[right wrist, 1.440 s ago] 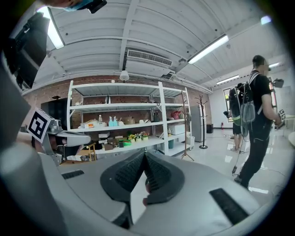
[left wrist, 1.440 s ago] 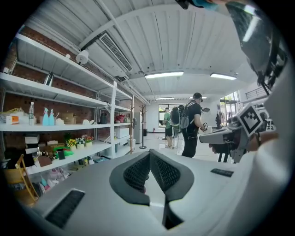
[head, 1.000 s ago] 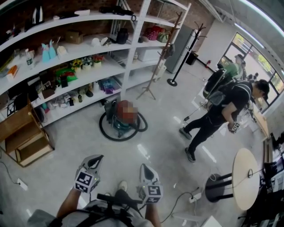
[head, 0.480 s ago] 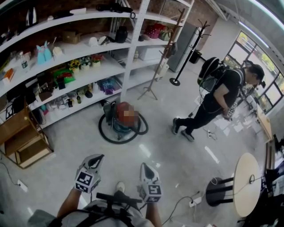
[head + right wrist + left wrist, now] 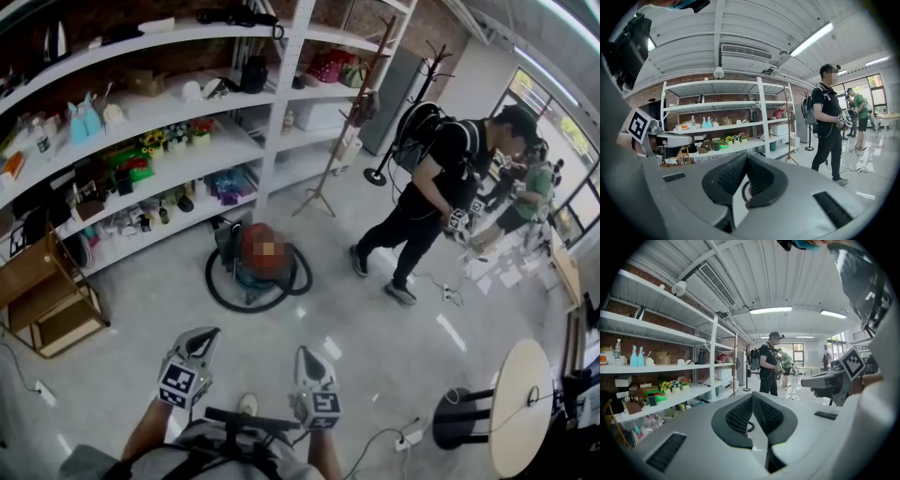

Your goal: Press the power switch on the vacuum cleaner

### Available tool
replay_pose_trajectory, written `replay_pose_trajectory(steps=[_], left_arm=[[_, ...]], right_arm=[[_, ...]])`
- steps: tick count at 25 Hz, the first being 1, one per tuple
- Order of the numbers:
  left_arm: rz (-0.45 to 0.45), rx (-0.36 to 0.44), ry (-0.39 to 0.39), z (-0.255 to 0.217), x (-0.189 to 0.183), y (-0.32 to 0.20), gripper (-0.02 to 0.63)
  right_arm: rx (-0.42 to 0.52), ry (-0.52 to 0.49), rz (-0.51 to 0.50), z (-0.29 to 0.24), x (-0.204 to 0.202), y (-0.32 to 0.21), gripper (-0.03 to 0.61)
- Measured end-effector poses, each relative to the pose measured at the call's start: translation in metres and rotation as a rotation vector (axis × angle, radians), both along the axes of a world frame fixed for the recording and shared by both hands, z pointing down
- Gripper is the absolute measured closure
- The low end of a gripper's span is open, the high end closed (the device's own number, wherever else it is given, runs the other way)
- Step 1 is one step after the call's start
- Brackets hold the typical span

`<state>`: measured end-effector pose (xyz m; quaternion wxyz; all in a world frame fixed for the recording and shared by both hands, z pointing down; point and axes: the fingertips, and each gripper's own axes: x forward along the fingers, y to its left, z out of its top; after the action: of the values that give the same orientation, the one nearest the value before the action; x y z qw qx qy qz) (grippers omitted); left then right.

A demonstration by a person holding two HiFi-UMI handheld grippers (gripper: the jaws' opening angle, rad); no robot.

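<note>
Looking down in the head view: left gripper [image 5: 203,336] and right gripper [image 5: 307,356] are held low and side by side, close to the person's body, marker cubes up, tips aimed forward over the pale floor [image 5: 169,300]. The vacuum cleaner [image 5: 246,274] sits on that floor well ahead of both sets of jaws, roughly between their two lines, its black hose [image 5: 217,286] looped around the body. Neither gripper touches it. Past it stands white shelving [image 5: 281,103] crowded with small goods. Ahead and to the right of the jaws a person in black [image 5: 422,202] with a backpack is mid-stride. A round table [image 5: 520,394] stands off to the right of the right gripper. Left gripper view: left gripper [image 5: 752,397] jaws are drawn together — the ribbed dark pads meet at the tips, nothing clamped. A curve of hose [image 5: 752,426] shows through the narrow slot behind the tips. The right gripper [image 5: 834,380] hangs just to the right, about level. Right gripper view: right gripper [image 5: 746,157] jaws likewise meet at the tips and hold nothing — a reddish bit of the vacuum cleaner [image 5: 749,191] shows in the slot behind them, far off. The left gripper [image 5: 670,139] sits alongside to the left, with shelving beyond the jaws and the person in black to their right.
</note>
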<state>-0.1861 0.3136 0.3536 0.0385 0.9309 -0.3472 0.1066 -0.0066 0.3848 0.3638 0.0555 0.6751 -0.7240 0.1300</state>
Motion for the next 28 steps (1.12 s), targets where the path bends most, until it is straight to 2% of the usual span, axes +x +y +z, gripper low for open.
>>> replay_pose_trajectory(steps=[14,28], left_arm=[[-0.067,0.004,-0.018,-0.001,0.051,-0.047,0.606],[-0.078,0.015,-0.028,0.003,0.067,-0.084,0.606]], right_arm=[[-0.016,-0.015,-0.052,0.011,0.056,-0.045,0.571],[-0.017,-0.026,-0.069,0.014,0.072,-0.083,0.571]])
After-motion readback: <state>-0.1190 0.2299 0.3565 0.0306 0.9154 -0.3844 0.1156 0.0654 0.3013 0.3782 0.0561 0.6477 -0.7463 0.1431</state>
